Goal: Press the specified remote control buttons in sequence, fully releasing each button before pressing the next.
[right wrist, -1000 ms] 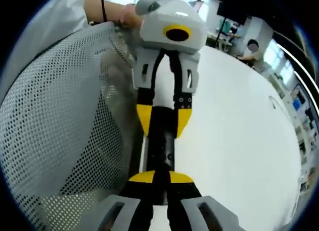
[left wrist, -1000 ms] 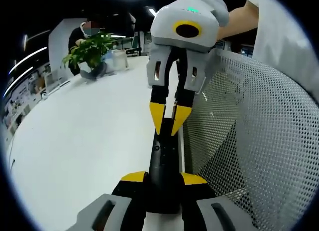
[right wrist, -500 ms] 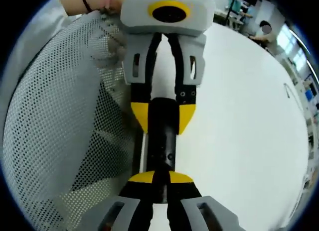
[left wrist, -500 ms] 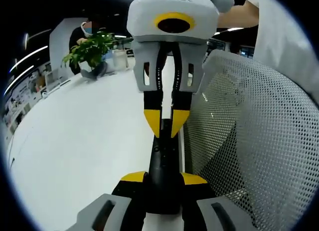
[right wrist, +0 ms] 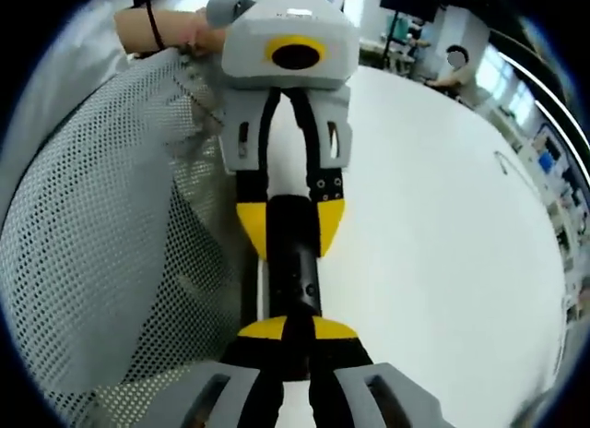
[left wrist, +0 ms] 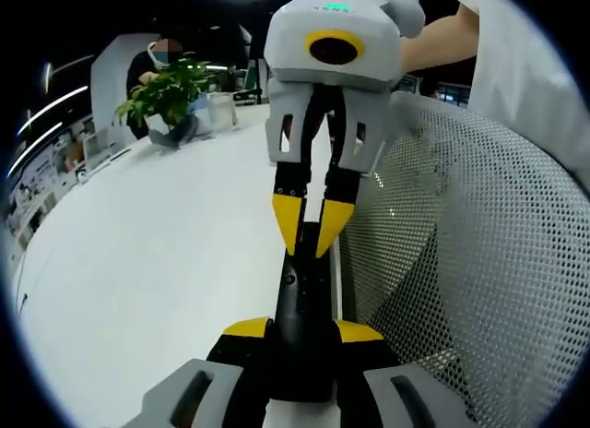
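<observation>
A slim black remote control [left wrist: 300, 308] is held out over a smooth, glossy white counter [left wrist: 147, 253], pinched at both ends. In the left gripper view the left claw [left wrist: 300, 332] has its yellow-tipped jaws closed on the near end of the remote, the matte black body rising straight up between them, with a small round button showing on its face. The right claw [left wrist: 307, 227] comes in from the far side, its pale grey moulded plastic housing and slotted grey arms tapering to two pointed yellow pads that meet at the remote's far end.

In the right gripper view the picture is mirrored: the right claw [right wrist: 288, 330] sits with its yellow jaws drawn nearly together at the near end of the remote [right wrist: 293, 276], whether gripping it or merely resting there I cannot tell, and the left claw [right wrist: 289, 227] clamps the far end, its broad yellow pads flat against the sides.

Beside the remote is a white mesh chair back [left wrist: 479, 262], curved and perforated with fine regular holes. A leafy green potted plant [left wrist: 168, 98] stands far back on the counter. A bare forearm [right wrist: 166, 27] with a dark band at the wrist reaches behind the left claw
</observation>
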The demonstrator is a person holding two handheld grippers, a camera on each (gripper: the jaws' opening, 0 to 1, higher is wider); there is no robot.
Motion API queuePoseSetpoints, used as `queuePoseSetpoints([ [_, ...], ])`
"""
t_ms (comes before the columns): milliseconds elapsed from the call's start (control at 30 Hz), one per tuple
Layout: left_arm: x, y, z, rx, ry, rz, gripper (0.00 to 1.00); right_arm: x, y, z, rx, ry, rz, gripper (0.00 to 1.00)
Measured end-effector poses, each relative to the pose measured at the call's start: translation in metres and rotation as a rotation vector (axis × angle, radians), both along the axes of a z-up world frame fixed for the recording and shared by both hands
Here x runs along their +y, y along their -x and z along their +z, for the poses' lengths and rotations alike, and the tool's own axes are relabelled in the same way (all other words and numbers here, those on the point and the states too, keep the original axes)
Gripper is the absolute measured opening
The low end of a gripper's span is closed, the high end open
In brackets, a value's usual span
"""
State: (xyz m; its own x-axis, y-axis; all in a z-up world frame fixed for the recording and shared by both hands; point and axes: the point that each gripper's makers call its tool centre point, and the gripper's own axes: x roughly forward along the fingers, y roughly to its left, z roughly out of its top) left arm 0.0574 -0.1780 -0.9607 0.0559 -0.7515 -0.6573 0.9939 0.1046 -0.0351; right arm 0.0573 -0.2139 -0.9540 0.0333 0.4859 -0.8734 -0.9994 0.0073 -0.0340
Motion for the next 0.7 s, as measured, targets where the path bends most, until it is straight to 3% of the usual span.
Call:
queuePoseSetpoints([
  [467, -0.0008, 0.0001, -0.0005, -0.001, -0.001, -0.002, 0.25, 0.0045, 0.0008, 0.0, 0.005, -0.026, 0.01, 0.04],
  [567, -0.0009, -0.0001, -0.0005, -0.005, -0.002, -0.005, 0.25, 0.0047, 0.0012, -0.001, -0.016, 0.021, 0.064, 0.04],
  [700, -0.0009, -0.0002, -0.0005, -0.007, -0.002, -0.007, 0.25, 0.0061, 0.0002, -0.0021, 0.013, 0.08, 0.04, 0.04],
])
